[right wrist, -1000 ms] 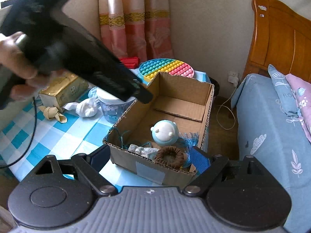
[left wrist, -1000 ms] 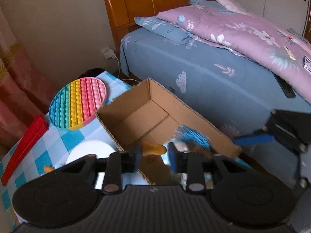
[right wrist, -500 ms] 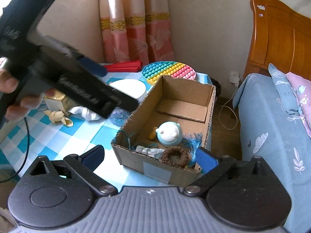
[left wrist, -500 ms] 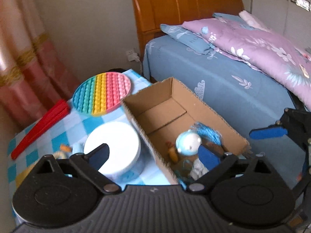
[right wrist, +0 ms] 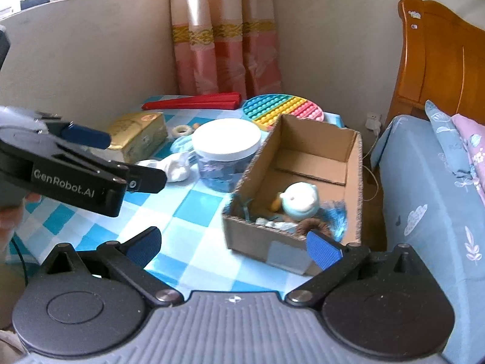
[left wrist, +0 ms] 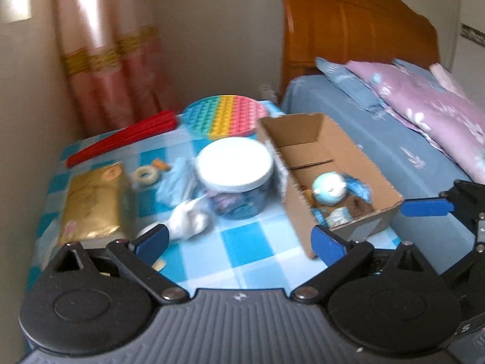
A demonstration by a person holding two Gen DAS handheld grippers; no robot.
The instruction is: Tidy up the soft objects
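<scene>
An open cardboard box [left wrist: 354, 163] [right wrist: 321, 139] stands on the right side of the checked table. It holds a pale blue round plush toy [left wrist: 329, 188] [right wrist: 300, 201], a brown ring, blue yarn and a small orange piece. My left gripper [left wrist: 239, 242] is open and empty, above the table's near side, left of the box. It also shows in the right wrist view [right wrist: 121, 157]. My right gripper [right wrist: 233, 245] is open and empty in front of the box's near end. A white crumpled soft item [left wrist: 189, 217] [right wrist: 175, 166] lies by the jar.
A clear jar with a white lid [left wrist: 235, 173] [right wrist: 225, 148] stands left of the box. A gold packet [left wrist: 91, 200], a tape roll [left wrist: 145, 174], a red folded fan [right wrist: 194, 104] and a rainbow pop mat [right wrist: 282, 109] lie on the table. A bed [right wrist: 430, 206] stands to the right.
My left gripper opened, let the small orange piece drop into the box, and drew back to the left over the table. My right gripper backed off slightly.
</scene>
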